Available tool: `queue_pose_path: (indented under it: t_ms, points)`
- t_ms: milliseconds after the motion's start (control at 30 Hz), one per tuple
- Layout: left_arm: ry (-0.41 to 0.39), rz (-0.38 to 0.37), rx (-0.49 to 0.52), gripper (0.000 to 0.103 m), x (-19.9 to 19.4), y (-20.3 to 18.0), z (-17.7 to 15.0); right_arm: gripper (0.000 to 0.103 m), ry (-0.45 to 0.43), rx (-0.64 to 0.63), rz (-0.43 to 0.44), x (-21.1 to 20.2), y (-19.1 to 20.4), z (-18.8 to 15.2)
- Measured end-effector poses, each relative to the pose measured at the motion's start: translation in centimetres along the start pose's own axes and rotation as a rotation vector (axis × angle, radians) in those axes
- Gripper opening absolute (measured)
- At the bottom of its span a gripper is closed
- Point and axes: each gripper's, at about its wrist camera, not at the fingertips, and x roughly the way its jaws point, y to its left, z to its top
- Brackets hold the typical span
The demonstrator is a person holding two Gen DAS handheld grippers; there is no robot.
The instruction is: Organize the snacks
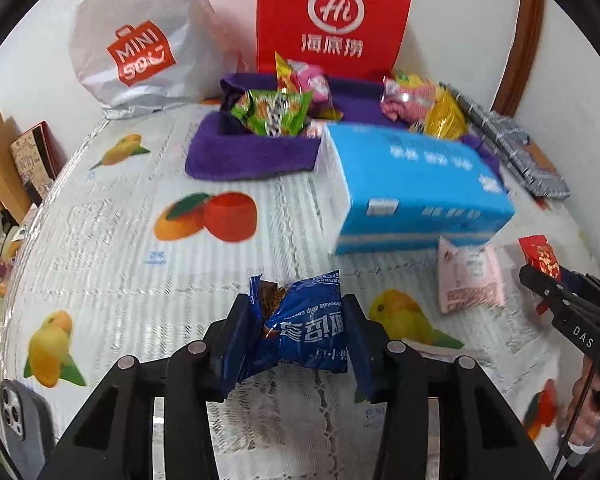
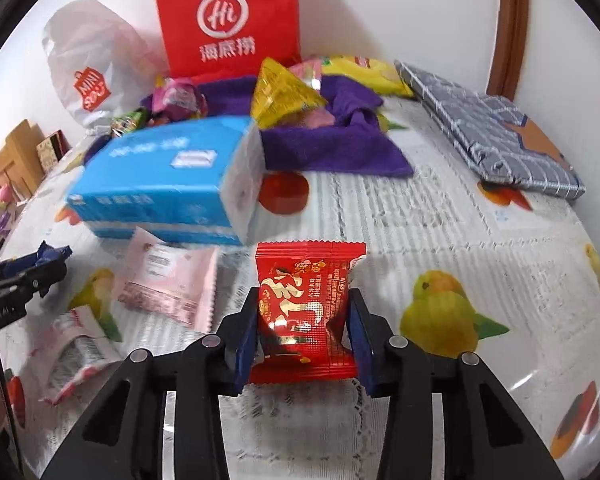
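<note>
**Two snacks held for sorting**

Nearest the lens, a blue cookie pack [image 1: 300, 332] is pinched by the left tongs [image 1: 298, 344], low centre of frame, its long axis crosswise, torn end to the left. A red packet [image 2: 308, 312] is pinched flat-faced by the right tongs [image 2: 306, 330], top edge pointing away. Both are held above the bench [image 2: 480, 240], probably bound for the purple tray [image 1: 244, 152] at upper centre.

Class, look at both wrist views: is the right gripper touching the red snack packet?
Touching. The right wrist view shows the right gripper with both blue pads pressed against the sides of the red snack packet, which is pinched and held between them.
</note>
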Motion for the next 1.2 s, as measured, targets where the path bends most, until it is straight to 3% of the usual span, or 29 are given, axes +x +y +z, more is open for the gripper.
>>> queue_pose_path:
  t_ms: [267, 433, 533, 800, 1000, 1200]
  points:
    - [-0.038, -0.110, -0.015, 0.043, -3.6, -0.8, 4.2, 0.041, -0.094, -0.030, 0.057, -3.9, 2.1, 4.6]
    - [-0.088, -0.142, -0.023, 0.043, -5.6, -2.2, 8.8, 0.041, -0.135, -0.035, 0.126, -5.0, 3.8, 9.2]
    - [-0.111, -0.156, -0.018, 0.043, -5.8, -2.8, 11.5, 0.041, -0.156, -0.042, 0.121, -5.2, 4.4, 11.8]
    - [-0.135, -0.138, -0.051, 0.043, -4.3, -2.4, 17.9, 0.041, -0.181, -0.025, 0.110, -4.3, 3.8, 17.9]
    - [-0.145, -0.113, -0.049, 0.044, -2.0, -1.7, 22.6, 0.041, -0.178, 0.012, 0.148, -1.9, 3.4, 22.9]
    - [-0.160, -0.084, -0.038, 0.044, 0.3, 0.2, 24.2, 0.041, -0.176, -0.035, 0.131, 1.7, 3.8, 24.5]
